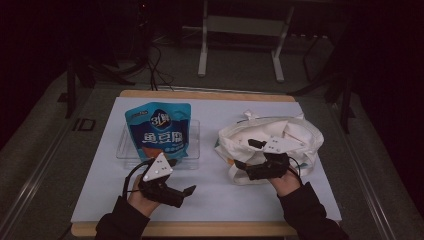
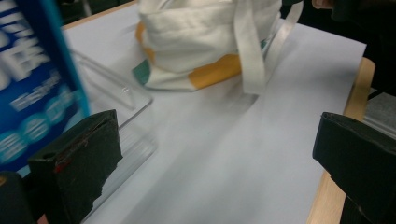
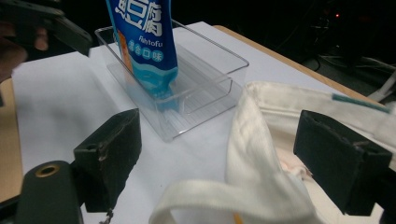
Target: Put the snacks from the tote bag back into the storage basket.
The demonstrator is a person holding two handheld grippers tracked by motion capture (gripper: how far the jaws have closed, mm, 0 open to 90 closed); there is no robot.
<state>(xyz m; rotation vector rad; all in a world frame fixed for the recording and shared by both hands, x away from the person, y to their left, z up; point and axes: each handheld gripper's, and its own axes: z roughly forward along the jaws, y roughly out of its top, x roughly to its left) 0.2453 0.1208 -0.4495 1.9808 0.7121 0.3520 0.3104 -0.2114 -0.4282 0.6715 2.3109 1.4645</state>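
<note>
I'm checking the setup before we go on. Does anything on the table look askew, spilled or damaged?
Nothing spilled or damaged. The blue snack pouch stands leaning in the clear tray, and the cloth bag lies crumpled with its straps loose. Both the left gripper and the right gripper are open.

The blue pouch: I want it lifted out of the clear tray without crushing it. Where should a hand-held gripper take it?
Probably the flat top edge of the pouch, from above. It stands upright in the tray, whose walls hem in its lower part, while the top stands free above them.
</note>
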